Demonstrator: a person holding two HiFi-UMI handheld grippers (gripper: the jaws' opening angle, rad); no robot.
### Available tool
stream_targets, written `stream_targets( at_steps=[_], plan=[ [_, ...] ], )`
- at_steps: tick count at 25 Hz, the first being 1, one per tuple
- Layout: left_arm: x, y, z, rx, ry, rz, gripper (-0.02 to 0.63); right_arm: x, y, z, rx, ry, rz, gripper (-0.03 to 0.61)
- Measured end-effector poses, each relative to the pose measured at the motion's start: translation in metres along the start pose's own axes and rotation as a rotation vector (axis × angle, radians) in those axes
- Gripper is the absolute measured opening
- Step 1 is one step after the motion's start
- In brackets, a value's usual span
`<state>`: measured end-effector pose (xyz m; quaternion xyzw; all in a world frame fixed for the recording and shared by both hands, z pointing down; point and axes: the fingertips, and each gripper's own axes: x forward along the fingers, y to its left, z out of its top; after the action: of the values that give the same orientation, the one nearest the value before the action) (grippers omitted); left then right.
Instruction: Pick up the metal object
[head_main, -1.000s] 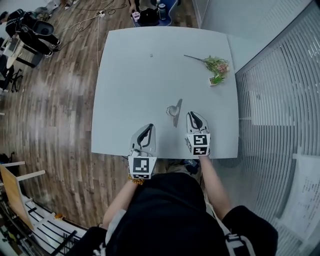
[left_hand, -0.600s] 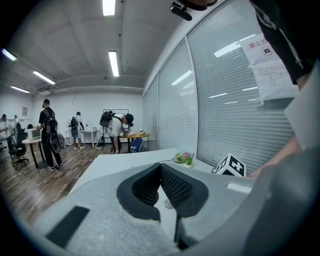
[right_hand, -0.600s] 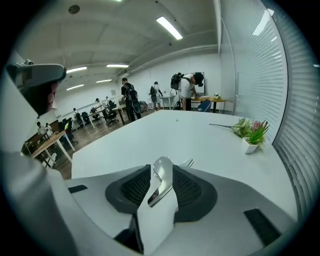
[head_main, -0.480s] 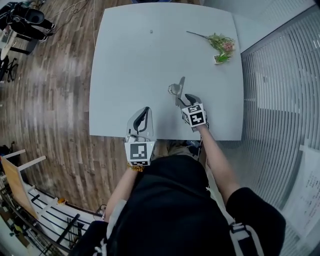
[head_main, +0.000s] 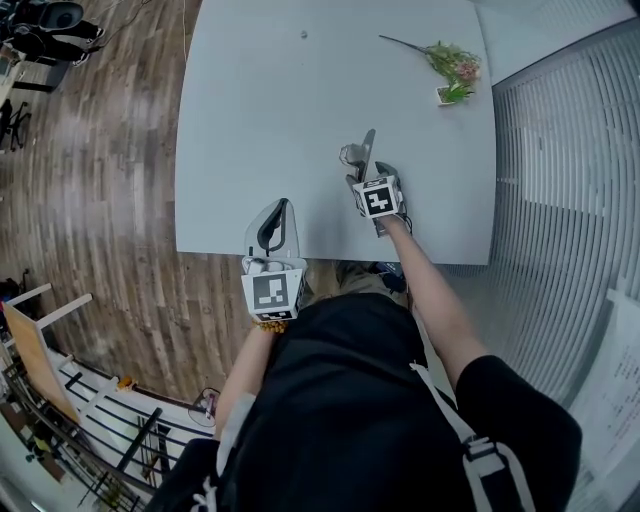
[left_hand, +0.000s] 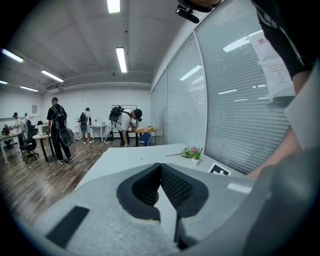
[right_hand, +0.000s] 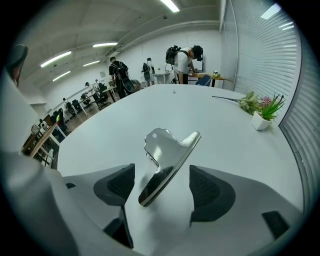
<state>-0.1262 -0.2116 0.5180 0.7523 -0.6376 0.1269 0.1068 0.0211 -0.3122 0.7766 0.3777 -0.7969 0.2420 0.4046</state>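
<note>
The metal object (head_main: 360, 158) is a shiny flat bracket-like piece lying on the white table (head_main: 250, 110) near its front edge. My right gripper (head_main: 368, 178) points steeply down at it. In the right gripper view the piece (right_hand: 167, 155) has its near end between the wide-spread jaws of that gripper (right_hand: 162, 172), which have just been opening; neither pad touches it. My left gripper (head_main: 277, 213) hovers at the table's front edge, left of the piece. In its own view the left gripper (left_hand: 160, 170) has its pads met at the tips with nothing between them.
A small potted plant with a loose flower stem (head_main: 448, 68) lies at the table's far right, also seen as the plant (right_hand: 262, 112). A glass wall with blinds (head_main: 560, 150) runs along the right. People stand at desks (left_hand: 125, 125) far behind the table.
My right gripper has come forward and down from the table's edge onto the metal piece, and its jaws now straddle the near end. The left gripper shifted a little.
</note>
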Motion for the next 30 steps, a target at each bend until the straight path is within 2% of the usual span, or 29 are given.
stream_targets(
  at_steps=[7, 16, 21, 26, 30],
  plan=[
    [0.001, -0.001, 0.001, 0.009, 0.002, -0.004, 0.006, 0.016, -0.001, -0.008, -0.041, 0.048, -0.02, 0.351],
    [0.002, -0.009, 0.001, 0.022, 0.001, -0.024, 0.006, 0.014, -0.001, -0.002, -0.016, 0.067, -0.042, 0.328],
    [0.002, -0.014, 0.003, 0.022, -0.007, -0.034, 0.006, 0.013, -0.008, 0.0, 0.005, 0.052, -0.043, 0.263],
    [0.001, -0.018, 0.005, 0.032, -0.013, -0.042, 0.006, 0.009, -0.026, -0.003, 0.056, 0.024, -0.059, 0.119],
    [-0.001, -0.021, 0.007, 0.035, -0.022, -0.046, 0.006, 0.013, -0.032, -0.013, 0.134, 0.037, -0.031, 0.101]
  ],
)
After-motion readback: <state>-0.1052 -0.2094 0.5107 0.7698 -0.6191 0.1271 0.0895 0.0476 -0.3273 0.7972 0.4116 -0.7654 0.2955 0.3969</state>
